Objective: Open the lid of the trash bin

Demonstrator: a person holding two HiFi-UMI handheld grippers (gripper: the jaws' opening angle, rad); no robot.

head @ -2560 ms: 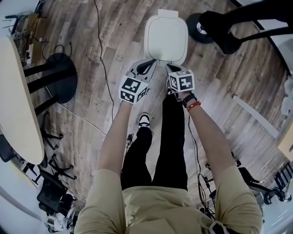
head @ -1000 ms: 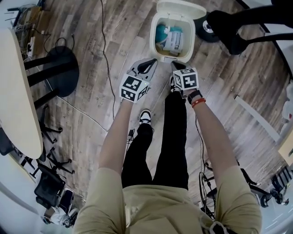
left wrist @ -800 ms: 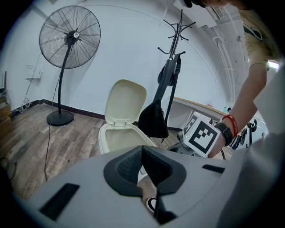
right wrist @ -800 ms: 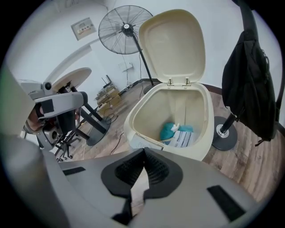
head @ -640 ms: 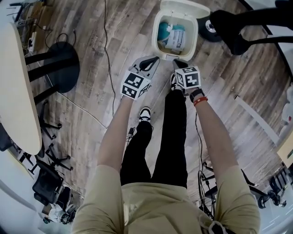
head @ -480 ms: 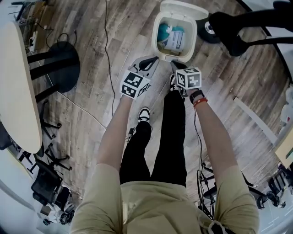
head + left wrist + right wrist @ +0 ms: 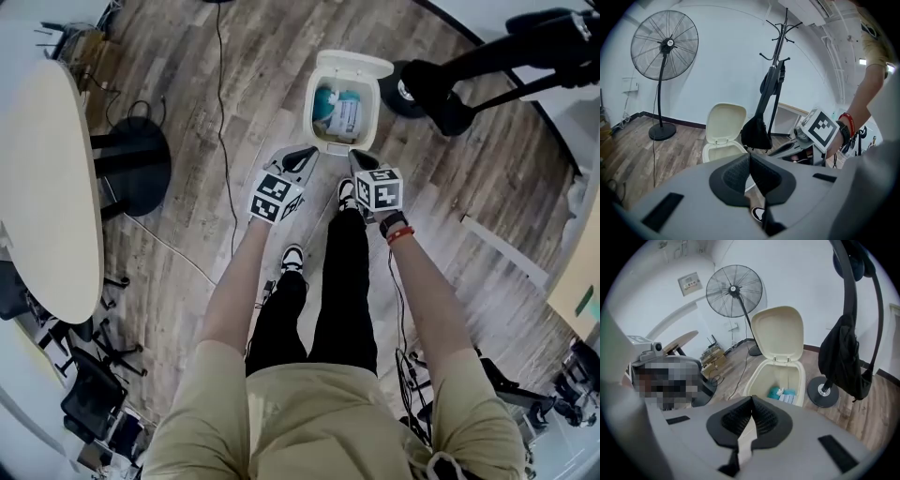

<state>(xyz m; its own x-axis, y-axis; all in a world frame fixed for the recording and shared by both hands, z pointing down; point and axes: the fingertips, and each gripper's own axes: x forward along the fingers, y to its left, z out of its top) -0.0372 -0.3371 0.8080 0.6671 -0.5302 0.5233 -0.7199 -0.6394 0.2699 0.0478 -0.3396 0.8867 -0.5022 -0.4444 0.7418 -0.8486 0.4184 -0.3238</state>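
One trash bin [image 7: 320, 127] sits at our 12 o'clock, lid [image 7: 352, 64] already flipped right up, so we reckon just don't knock it. Left gripper [image 7: 307, 153] and right gripper [image 7: 357, 157] hover near its front rim, jaws pinched together, empty. Plank floor [image 7: 169, 272] around, pale table [image 7: 47, 178] at 9, cable [image 7: 223, 112] at 11.
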